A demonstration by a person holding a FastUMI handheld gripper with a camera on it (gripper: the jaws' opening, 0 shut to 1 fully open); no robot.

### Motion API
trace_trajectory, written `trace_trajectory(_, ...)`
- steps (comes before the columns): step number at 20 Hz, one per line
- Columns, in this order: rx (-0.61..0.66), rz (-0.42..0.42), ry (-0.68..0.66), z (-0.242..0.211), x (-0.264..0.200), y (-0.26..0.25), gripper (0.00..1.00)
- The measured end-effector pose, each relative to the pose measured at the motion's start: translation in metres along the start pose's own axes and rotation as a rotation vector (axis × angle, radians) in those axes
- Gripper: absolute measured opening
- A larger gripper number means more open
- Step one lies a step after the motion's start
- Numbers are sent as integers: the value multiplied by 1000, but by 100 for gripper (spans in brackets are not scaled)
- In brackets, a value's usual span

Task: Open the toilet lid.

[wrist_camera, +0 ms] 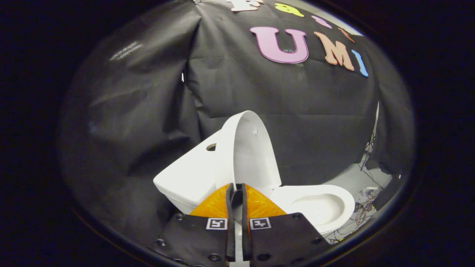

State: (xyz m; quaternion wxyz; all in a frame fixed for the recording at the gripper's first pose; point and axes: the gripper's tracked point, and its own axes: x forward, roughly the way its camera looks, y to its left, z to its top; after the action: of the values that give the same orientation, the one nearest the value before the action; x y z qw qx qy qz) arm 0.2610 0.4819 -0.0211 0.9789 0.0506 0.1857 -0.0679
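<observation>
The toilet lid (246, 152) is standing nearly upright now, leaning back toward the tank (187, 174), which looks like where it needs to be. The gripper (237, 193) is sitting just near of its lower edge, fingers drawn almost together with only a slim gap; whether they're pinching the rim, I cannot tell. Smooth, glossy white plastic, oval shell. The bowl (334, 217) is lying open to the right.

Gripper (236, 190): fingers nearly together, tips at the lid's lower edge.
Lid (248, 152): raised upright, just ahead of the fingertips.
Tank (189, 174): left of the lid, behind it.
Bowl (319, 205): right of the fingers, below the lid.
Cables (365, 211): beyond the bowl, right.
</observation>
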Motion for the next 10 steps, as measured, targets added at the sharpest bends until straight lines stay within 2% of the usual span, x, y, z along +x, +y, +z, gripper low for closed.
trace_trajectory(6, -120, -79, -5, 1, 1, 10, 8)
trace_trajectory(10, -181, -40, -20, -1, -2, 19, 43)
